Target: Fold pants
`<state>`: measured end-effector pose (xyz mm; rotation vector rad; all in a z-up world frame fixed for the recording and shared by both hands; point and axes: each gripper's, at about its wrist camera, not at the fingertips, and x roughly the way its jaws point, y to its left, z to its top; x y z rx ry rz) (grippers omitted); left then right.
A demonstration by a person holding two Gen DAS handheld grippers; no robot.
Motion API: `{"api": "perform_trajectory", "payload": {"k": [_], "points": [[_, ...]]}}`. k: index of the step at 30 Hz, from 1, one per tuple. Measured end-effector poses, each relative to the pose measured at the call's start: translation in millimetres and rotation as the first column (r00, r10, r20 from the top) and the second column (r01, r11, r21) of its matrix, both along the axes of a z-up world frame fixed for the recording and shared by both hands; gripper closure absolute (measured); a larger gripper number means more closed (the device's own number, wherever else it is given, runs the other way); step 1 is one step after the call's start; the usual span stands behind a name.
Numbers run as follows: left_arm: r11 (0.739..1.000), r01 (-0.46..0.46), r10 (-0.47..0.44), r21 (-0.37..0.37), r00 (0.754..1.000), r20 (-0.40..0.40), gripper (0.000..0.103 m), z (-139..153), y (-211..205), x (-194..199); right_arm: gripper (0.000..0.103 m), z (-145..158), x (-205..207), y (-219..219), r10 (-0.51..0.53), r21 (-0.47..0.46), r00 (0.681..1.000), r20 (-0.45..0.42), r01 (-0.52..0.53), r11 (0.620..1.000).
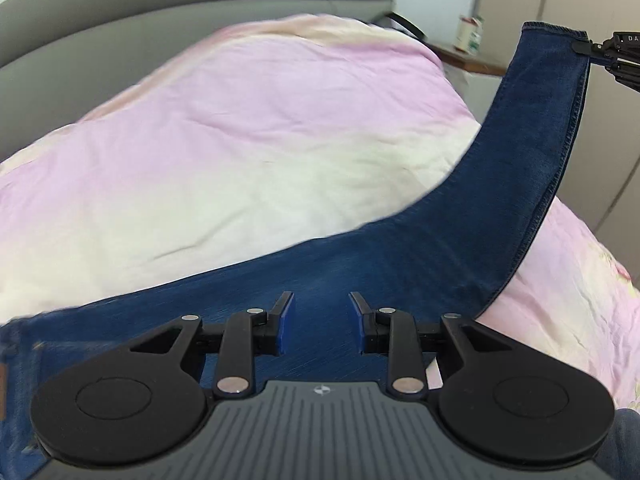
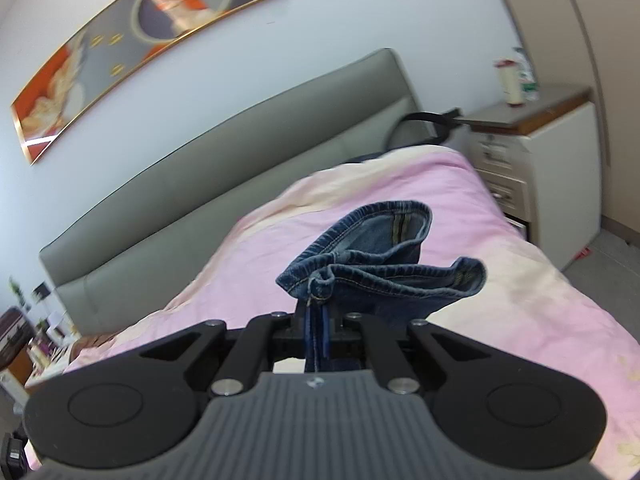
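While the left gripper hovers over the jeans in the left wrist view, its blue pads stand partly apart with denim below them and nothing pinched between. The jeans lie across a pink and cream quilt at the bottom of the view, and one leg rises up the right side to its hem, where the right gripper pinches it at the edge of the view. A grey headboard runs behind the quilt. Seen from the right wrist, the right gripper is clamped tight on the denim, with the hems bunched and flaring open just beyond its fingertips, held above the quilt. Behind stand the headboard, a framed picture on the wall and a nightstand at the right.
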<state>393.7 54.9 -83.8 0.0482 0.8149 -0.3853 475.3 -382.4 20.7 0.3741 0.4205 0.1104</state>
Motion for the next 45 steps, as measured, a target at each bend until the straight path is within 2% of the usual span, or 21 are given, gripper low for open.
{"api": "perform_trajectory", "payload": {"k": [4, 8, 12, 15, 17, 19, 22, 25, 28, 31, 33, 36, 38, 40, 41, 44, 45], "points": [[0.995, -0.099, 0.099, -0.028, 0.995, 0.005, 0.068, 7.1, 74.6, -28.3, 0.102, 26.0, 9.2, 91.5, 0.092, -0.015, 0.996, -0.004, -0.092, 0.996], [0.978, -0.205, 0.204, -0.045, 0.979, -0.027, 0.068, 0.9, 137.0, -52.5, 0.102, 30.4, 19.3, 190.9, 0.197, -0.057, 0.98, -0.02, -0.198, 0.979], [0.958, -0.266, 0.259, -0.109, 0.963, -0.074, 0.068, -18.8, 180.2, -65.0, 0.102, 4.0, 30.6, 290.4, 0.311, -0.065, 0.945, -0.097, -0.318, 0.946], [0.947, -0.283, 0.268, -0.154, 0.957, -0.112, 0.068, -35.4, 200.6, -74.0, 0.102, -34.1, 30.7, 363.4, 0.396, -0.072, 0.899, -0.184, -0.414, 0.907], [0.937, -0.29, 0.266, -0.195, 0.954, -0.14, 0.068, -44.3, 210.9, -81.0, 0.102, -67.3, 21.6, 406.3, 0.463, -0.086, 0.848, -0.259, -0.498, 0.863], [0.929, -0.293, 0.262, -0.225, 0.952, -0.158, 0.068, -51.9, 218.3, -90.7, 0.102, -104.4, 4.1, 443.3, 0.529, -0.117, 0.775, -0.347, -0.595, 0.795], [0.913, -0.299, 0.261, -0.276, 0.951, -0.168, 0.068, -59.6, 227.5, -101.3, 0.102, -158.0, -35.2, 478.0, 0.59, -0.145, 0.647, -0.484, -0.724, 0.675], [0.885, -0.326, 0.276, -0.332, 0.943, -0.188, 0.068, -67.4, 236.5, -103.8, 0.102, -201.2, -71.9, 492.4, 0.622, -0.198, 0.545, -0.562, -0.819, 0.539], [0.87, -0.333, 0.274, -0.363, 0.94, -0.205, 0.068, -76.2, 240.3, -100.4, 0.102, -237.0, -92.4, 491.7, 0.625, -0.235, 0.48, -0.615, -0.869, 0.436], [0.861, -0.337, 0.264, -0.38, 0.936, -0.231, 0.064, -85.6, 238.1, -95.9, 0.101, -259.4, -97.3, 491.3, 0.614, -0.244, 0.434, -0.659, -0.896, 0.371], [0.86, -0.342, 0.265, -0.379, 0.934, -0.239, 0.061, -89.8, 235.0, -93.4, 0.097, -261.7, -93.4, 492.1, 0.615, -0.235, 0.421, -0.667, -0.902, 0.362], [0.854, -0.355, 0.28, -0.381, 0.93, -0.239, 0.061, -94.8, 233.4, -91.1, 0.096, -254.3, -84.6, 492.8, 0.619, -0.2, 0.407, -0.672, -0.904, 0.377], [0.847, -0.367, 0.294, -0.385, 0.926, -0.236, 0.061, -96.4, 235.6, -90.6, 0.092, -244.0, -79.5, 489.4, 0.62, -0.182, 0.412, -0.668, -0.898, 0.401], [0.845, -0.38, 0.312, -0.377, 0.922, -0.23, 0.061, -96.2, 237.3, -91.9, 0.081, -235.1, -69.7, 490.0, 0.619, -0.15, 0.426, -0.66, -0.882, 0.447], [0.844, -0.386, 0.319, -0.373, 0.92, -0.229, 0.061, -95.8, 238.3, -92.7, 0.08, -232.8, -66.1, 488.6, 0.616, -0.134, 0.431, -0.66, -0.874, 0.468], [0.839, -0.396, 0.332, -0.373, 0.916, -0.226, 0.061, -94.6, 243.0, -97.5, 0.078, -233.7, -57.0, 490.6, 0.59, -0.085, 0.417, -0.692, -0.857, 0.508], [0.839, -0.398, 0.334, -0.37, 0.915, -0.226, 0.061, -94.5, 244.3, -98.8, 0.07, -235.3, -57.2, 493.6, 0.566, -0.09, 0.405, -0.718, -0.861, 0.501]]}}
